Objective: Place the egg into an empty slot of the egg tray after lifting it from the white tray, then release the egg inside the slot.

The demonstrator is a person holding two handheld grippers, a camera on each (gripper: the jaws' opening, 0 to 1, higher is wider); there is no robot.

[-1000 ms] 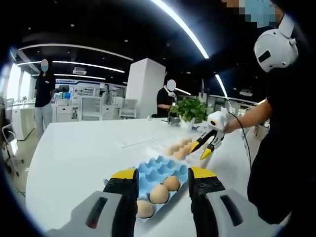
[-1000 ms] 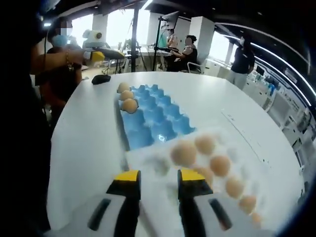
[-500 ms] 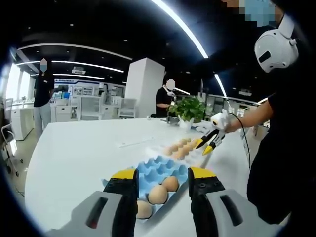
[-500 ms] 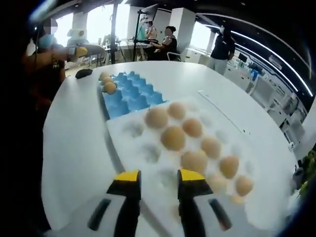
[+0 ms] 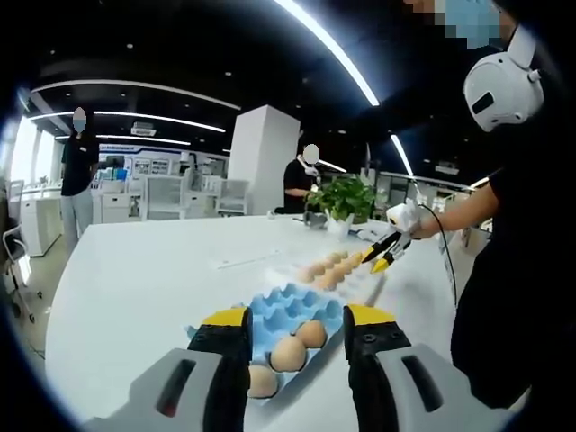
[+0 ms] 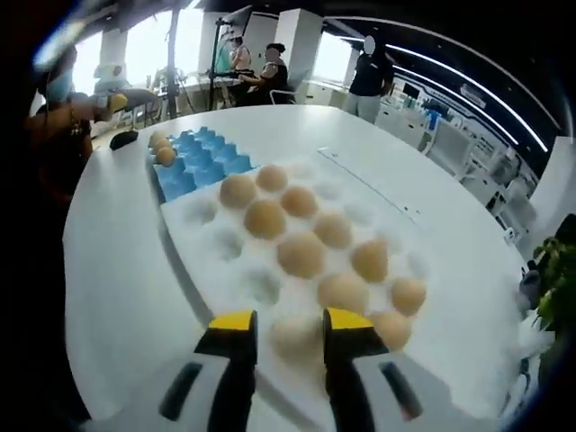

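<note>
One pale egg (image 6: 295,335) sits in the near row of the white tray (image 6: 202,247), directly between the yellow tips of my right gripper (image 6: 290,326). The jaws stand apart on either side of it, and I cannot tell whether they touch the shell. The egg looks beige, smooth and a little blurred.

Around it, in the right gripper view, about ten more tan eggs fill slots of the white tray, with several hollows bare along the left side. Beyond the tray's far end lies the blue egg tray (image 6: 200,162), touching or just beside it, with three eggs (image 6: 161,148) lined along its far left edge and the other slots bare.

In the left gripper view, my left gripper (image 5: 296,330) hovers spread over the near end of the blue egg tray (image 5: 292,309), those three eggs (image 5: 290,354) showing between its jaws, nothing pinched. Farther off, my right gripper (image 5: 382,252) dips over the row of eggs. Both trays rest on a white round table (image 5: 144,270). A potted green plant (image 5: 345,198) stands at the table's far side, with people behind it.
</note>
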